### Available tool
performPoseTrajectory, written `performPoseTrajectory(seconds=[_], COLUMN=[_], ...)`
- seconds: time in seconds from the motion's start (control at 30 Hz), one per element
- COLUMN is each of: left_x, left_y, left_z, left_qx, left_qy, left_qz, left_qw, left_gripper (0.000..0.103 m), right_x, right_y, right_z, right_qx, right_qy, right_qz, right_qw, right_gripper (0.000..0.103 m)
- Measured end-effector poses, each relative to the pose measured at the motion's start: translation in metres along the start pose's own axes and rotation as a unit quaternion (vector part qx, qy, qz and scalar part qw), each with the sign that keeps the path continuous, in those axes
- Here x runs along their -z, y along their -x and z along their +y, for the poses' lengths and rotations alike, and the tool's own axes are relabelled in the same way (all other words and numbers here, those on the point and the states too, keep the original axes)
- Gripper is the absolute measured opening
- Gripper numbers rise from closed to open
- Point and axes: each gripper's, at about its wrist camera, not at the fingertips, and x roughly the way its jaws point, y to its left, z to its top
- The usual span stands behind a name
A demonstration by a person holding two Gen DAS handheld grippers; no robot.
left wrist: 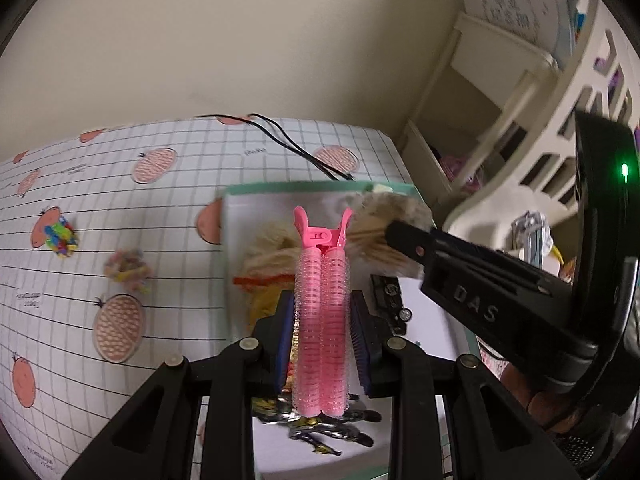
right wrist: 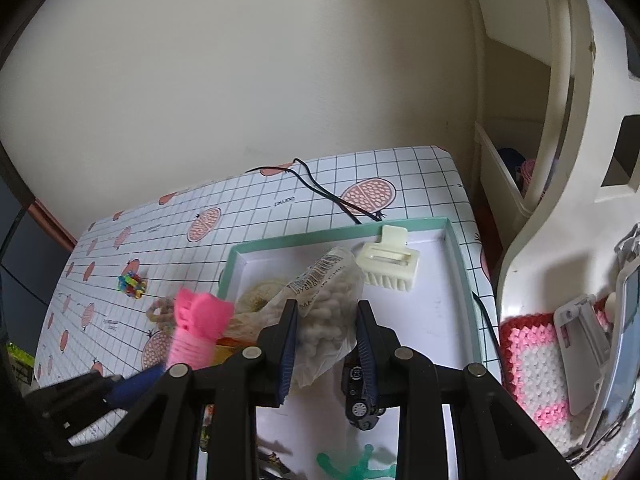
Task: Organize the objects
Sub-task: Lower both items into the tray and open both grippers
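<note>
Right, both hands are loaded over the teal-rimmed tray (right wrist: pixel 460 264), and that is where the trouble could come from. The left gripper (left wrist: pixel 322 344) has its blue pads pinched on a pink hair-roller clip (left wrist: pixel 322 320), held lengthwise along the fingers with the clip's forked end pointing out over the tray. The right gripper (right wrist: pixel 326 344) is closed on a clear bag of cotton swabs (right wrist: pixel 328 308), gripping soft plastic rather than anything firm.

Here's the first risk: the two tools are crowding each other. In the left view the right gripper (left wrist: pixel 408 246) cuts across just beside the clip's tip, so any sideways swing could knock the clip askew or out of the pads. The clip's ribbed rollers look squashy and springy, so I'd judge that grip less than certain.

Second, the bag sags below the right fingers and could slip or snag on the pile of yarn (right wrist: pixel 260 296) beneath it.

Third, the tray is filling up: a white brush (right wrist: pixel 390 268) sits at the far end, a black toy car (right wrist: pixel 362 404) lies under the right fingers, and a green rubbery figure (right wrist: pixel 352 468) lies at the near edge. Dropping either item from height could scatter these. Two small colourful bits (left wrist: pixel 62 238) still lie out on the gridded tablecloth (left wrist: pixel 160 208), well apart from the tray.
</note>
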Motion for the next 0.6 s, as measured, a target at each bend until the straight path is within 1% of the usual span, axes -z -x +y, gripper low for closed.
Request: performPoseTrajectory(seconds=[0.17, 0.4, 0.6], left_x=[0.006, 0.013, 0.018], left_y=[-0.012, -0.025, -0.032], left_z=[-0.013, -0.014, -0.02], left_qx=[-0.001, -0.002, -0.006], left_qy=[-0.019, -0.018, -0.029], left_qz=[0.007, 0.022, 0.03], left_qw=[0.9998, 0.9996, 0.9991], left_gripper=[0.028, 0.028, 0.028], right_x=[0.002, 0.005, 0.006], right_y=[-0.008, -0.013, -0.018], right_z=[-0.004, -0.003, -0.004], right_qx=[0.006, 0.009, 0.01], right_qy=[-0.003, 0.001, 0.002], right_qz=[0.008, 0.016, 0.023], right_qw=[1.0, 1.0, 1.0], right_gripper=[0.03, 0.03, 0.03])
